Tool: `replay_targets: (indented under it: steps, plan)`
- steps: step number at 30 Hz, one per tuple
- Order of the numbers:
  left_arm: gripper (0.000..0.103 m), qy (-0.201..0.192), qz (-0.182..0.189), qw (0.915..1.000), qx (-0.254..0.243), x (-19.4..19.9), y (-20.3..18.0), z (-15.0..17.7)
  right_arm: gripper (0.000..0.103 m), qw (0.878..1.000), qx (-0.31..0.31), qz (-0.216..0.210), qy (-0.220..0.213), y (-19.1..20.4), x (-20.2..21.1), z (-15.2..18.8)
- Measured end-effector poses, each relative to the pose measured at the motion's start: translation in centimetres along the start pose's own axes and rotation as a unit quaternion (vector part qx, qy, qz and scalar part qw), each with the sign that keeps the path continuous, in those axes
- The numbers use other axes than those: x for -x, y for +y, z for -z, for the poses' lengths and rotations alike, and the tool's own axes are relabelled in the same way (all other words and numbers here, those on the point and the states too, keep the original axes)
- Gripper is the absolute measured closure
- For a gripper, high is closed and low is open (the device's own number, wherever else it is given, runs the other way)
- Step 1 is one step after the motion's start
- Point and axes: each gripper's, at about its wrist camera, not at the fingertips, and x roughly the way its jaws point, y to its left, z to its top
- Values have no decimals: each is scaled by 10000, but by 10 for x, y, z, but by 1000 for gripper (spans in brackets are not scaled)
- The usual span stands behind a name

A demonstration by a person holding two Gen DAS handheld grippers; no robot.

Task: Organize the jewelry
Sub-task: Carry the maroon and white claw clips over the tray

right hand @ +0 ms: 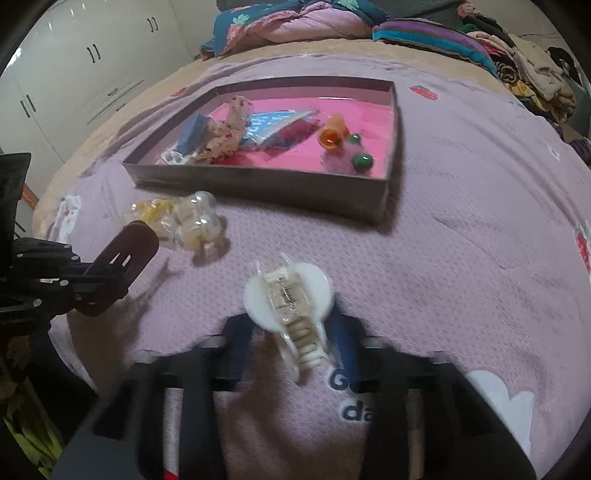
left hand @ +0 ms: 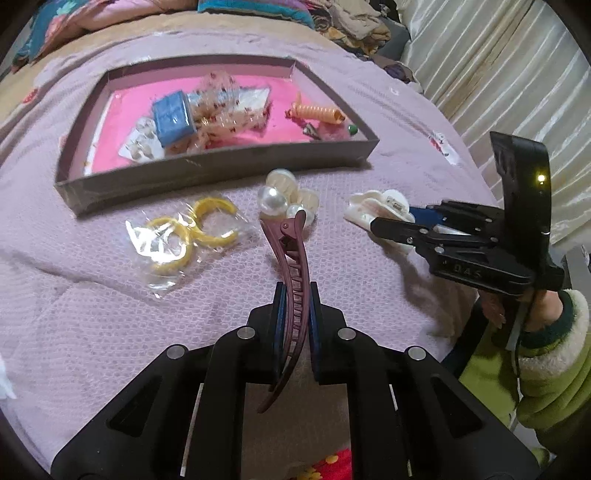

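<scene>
1. The left gripper (left hand: 295, 314) pinches a long maroon hair clip (left hand: 290, 273) between its 2 blue-padded fingers (left hand: 279, 325), the clip's hinged end raised over the lilac bedspread (left hand: 92, 314).
2. The right gripper (right hand: 291, 343) is closed on a white claw clip (right hand: 291, 295), held between both pads just above the cover; this view is blurred.
3. Beyond the maroon clip, a pearl-and-shell hair clip (left hand: 286, 197) lies on the bedspread, with a clear packet of yellow hoops (left hand: 188, 236) beside it.
4. Farther back sits a shallow grey tray with a pink floor (left hand: 218, 171), holding a blue box (left hand: 173, 118), a sheer spotted bow (left hand: 225, 107), an orange spiral hair tie (left hand: 317, 112) and a pink pompom tie with green beads (right hand: 349, 155).
5. Folded bedding (right hand: 295, 22) is heaped at the far edge.
</scene>
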Motion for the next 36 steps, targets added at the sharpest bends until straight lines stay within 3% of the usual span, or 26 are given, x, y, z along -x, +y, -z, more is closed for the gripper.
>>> replay_targets:
  steps: [17,36]
  plan:
    - [98,-459,-193,9987,-101,46,7,-22,75,9936,-255,273,-1067,1,85,-19]
    - [98,-980,-408,9943,-93,85,32,-68,75,9856,-51,267,-1670,29,121,-79]
